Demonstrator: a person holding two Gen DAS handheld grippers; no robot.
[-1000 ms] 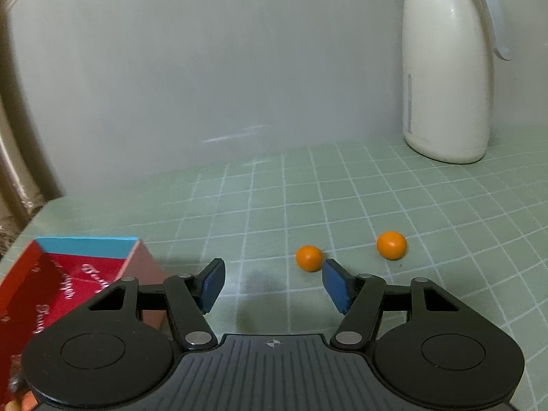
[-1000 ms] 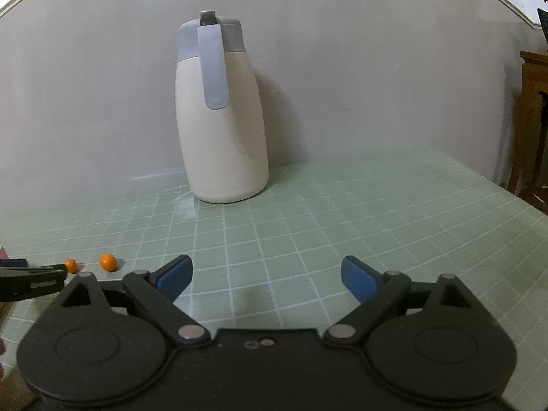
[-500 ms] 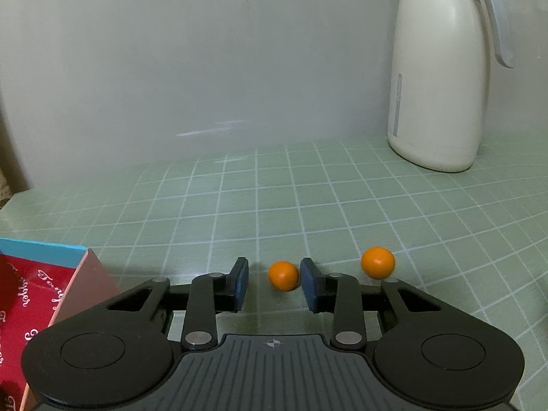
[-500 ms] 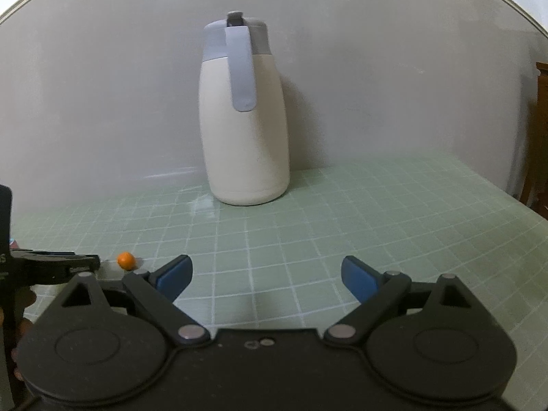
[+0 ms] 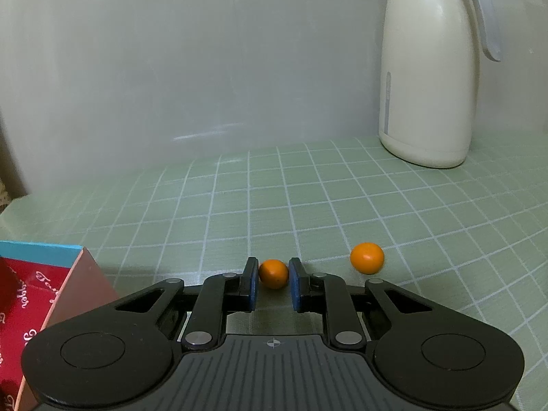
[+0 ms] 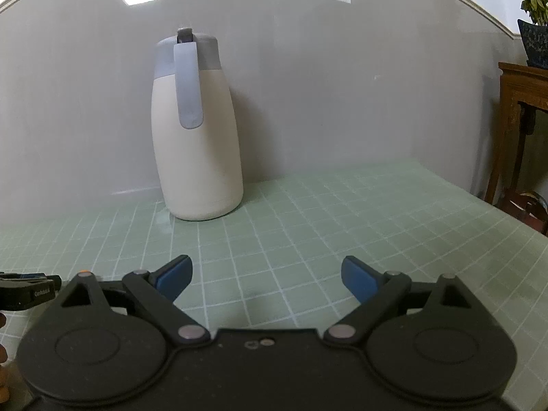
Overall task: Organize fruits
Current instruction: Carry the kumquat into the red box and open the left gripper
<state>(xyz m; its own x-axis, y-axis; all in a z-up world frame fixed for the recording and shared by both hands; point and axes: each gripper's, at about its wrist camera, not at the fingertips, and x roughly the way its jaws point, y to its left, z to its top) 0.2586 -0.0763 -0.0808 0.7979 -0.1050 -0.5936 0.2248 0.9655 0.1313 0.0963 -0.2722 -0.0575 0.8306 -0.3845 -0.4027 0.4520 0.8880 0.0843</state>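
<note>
A small orange fruit (image 5: pixel 273 274) sits on the green checked tablecloth (image 5: pixel 342 205), and my left gripper (image 5: pixel 273 269) is shut on it, its blue pads pressing both sides. A second, slightly larger orange fruit (image 5: pixel 366 257) lies free just to the right. A red box with a blue rim (image 5: pixel 41 294) stands open at the lower left. In the right wrist view my right gripper (image 6: pixel 267 275) hangs open over bare cloth with nothing between its fingers. The left gripper's tip (image 6: pixel 27 289) shows at that view's far left edge.
A tall cream jug with a grey lid and handle (image 5: pixel 428 68) stands at the back against the wall (image 6: pixel 197 144). A dark wooden stand (image 6: pixel 520 102) with a potted plant (image 6: pixel 534 34) is beyond the table's right edge.
The left gripper moved up to the small fruit and its jaws closed from wide apart onto it. The right gripper stayed open; its view swung a little.
</note>
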